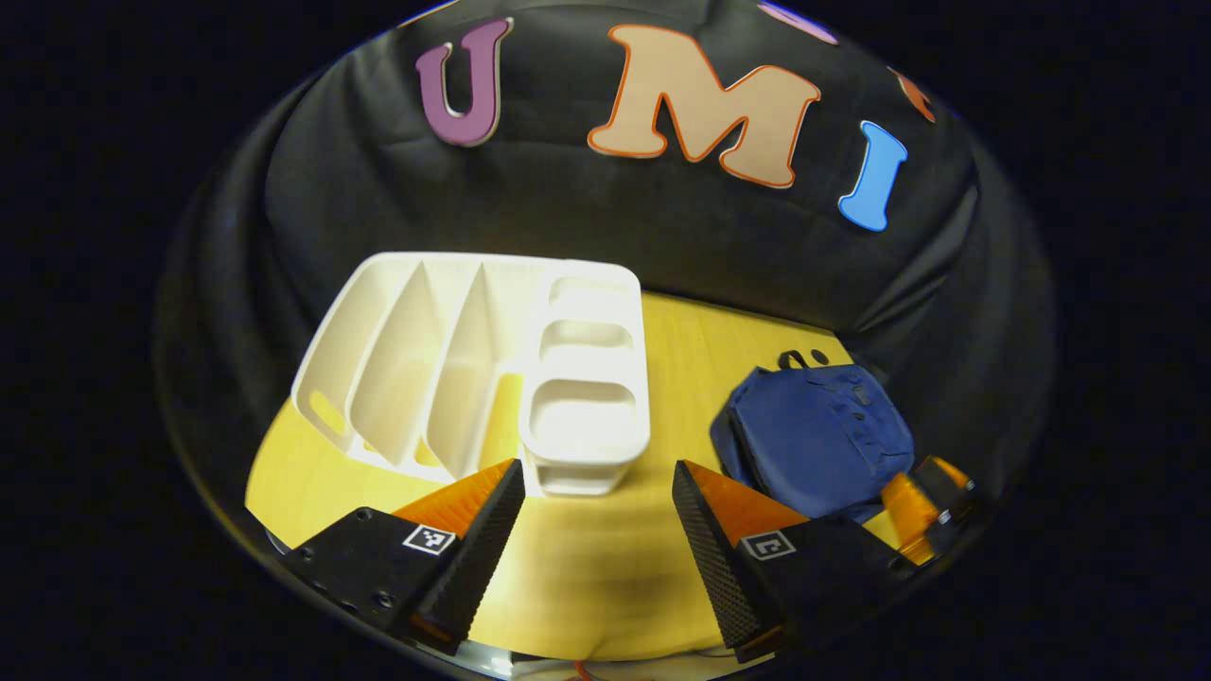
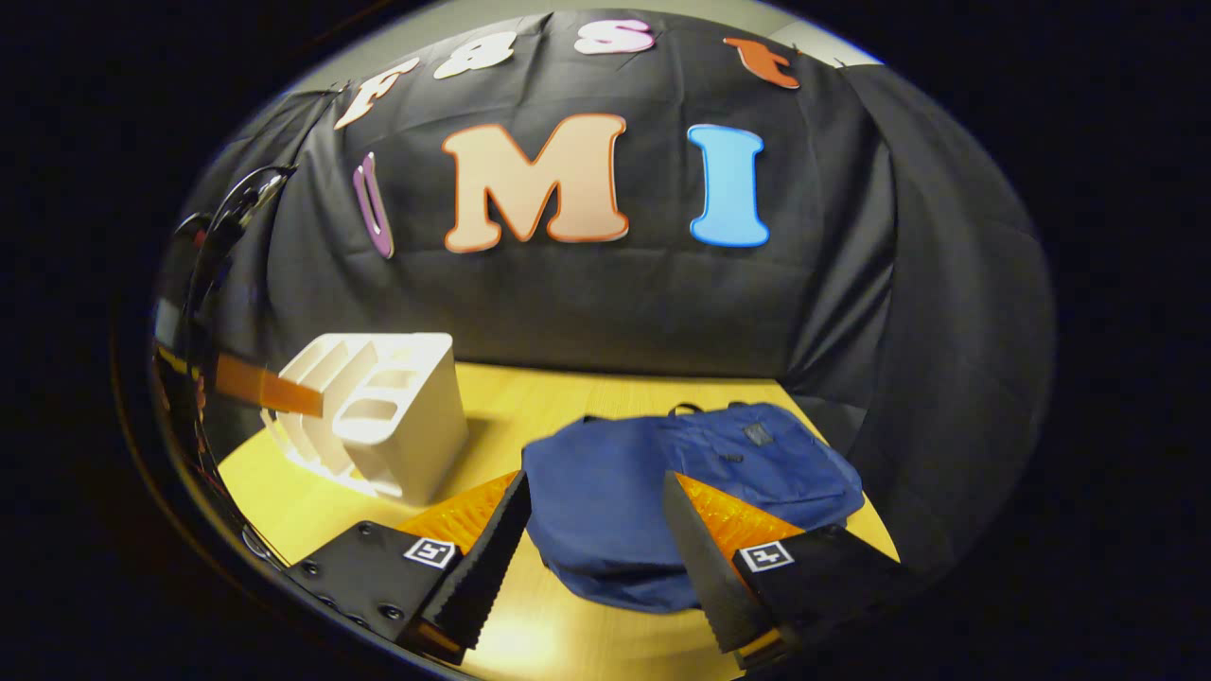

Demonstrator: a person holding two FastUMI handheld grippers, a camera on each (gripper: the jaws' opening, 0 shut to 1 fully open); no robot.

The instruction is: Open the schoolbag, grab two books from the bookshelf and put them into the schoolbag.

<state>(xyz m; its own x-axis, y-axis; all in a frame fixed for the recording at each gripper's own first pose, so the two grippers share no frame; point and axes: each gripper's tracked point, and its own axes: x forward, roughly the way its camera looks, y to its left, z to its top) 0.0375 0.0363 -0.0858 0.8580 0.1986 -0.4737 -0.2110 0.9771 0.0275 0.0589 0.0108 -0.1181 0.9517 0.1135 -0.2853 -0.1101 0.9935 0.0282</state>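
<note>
Two hand-held tools are hovering over a yellow wooden counter (image 1: 587, 567). The left tool (image 1: 598, 520) is released, its jaws spread wide and empty, facing a white bookshelf (image 1: 473, 378) whose slots appear to be holding no books. The right tool (image 2: 591, 539) is also released, aiming at the blue schoolbag (image 2: 662, 473), which is lying flat and looking closed beside the bookshelf. Opening it well likely means finding the zipper pull, too small to see here, while the other tool is steadying the fabric.
</note>
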